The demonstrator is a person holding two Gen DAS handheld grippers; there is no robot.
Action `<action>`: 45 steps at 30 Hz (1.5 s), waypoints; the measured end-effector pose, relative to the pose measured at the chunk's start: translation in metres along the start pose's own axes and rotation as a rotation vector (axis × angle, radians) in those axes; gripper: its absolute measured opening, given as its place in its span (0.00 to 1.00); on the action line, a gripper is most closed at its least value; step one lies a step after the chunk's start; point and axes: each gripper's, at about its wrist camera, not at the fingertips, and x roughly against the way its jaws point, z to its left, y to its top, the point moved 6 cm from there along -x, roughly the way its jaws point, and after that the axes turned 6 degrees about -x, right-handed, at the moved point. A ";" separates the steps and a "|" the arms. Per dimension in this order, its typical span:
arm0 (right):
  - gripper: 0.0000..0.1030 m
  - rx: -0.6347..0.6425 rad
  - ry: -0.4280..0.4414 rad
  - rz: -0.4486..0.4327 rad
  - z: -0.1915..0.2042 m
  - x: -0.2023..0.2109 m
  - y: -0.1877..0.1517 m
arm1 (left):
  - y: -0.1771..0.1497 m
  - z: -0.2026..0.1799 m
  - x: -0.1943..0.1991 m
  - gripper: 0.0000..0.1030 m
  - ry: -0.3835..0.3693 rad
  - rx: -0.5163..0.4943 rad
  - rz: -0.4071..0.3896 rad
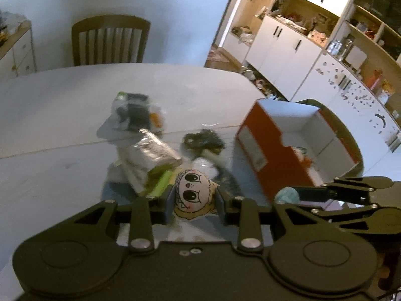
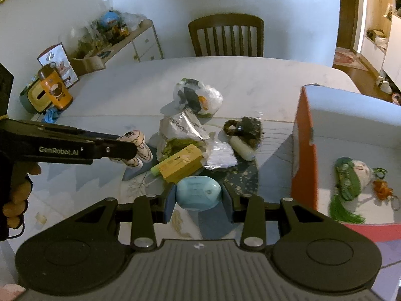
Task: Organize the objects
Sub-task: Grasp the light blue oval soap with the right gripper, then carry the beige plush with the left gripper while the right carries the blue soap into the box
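Left tongs (image 1: 194, 200) pinch soft plush doll (image 1: 194, 193) across its squashy head; right tongs (image 2: 199, 197) clamp rigid, slick blue case (image 2: 198, 193) at its sides.

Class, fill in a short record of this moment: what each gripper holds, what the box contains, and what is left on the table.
left gripper: shut on a plush doll with a drawn face
right gripper: shut on a light blue case
box: orange outside, white inside, open; holds a green tasselled charm
table: yellow carton, foil packet, plastic bag, dark hair ties
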 end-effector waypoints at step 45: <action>0.37 -0.084 -0.149 -0.030 -0.222 0.083 0.021 | 0.057 -0.231 -0.108 0.32 -0.136 -0.187 0.070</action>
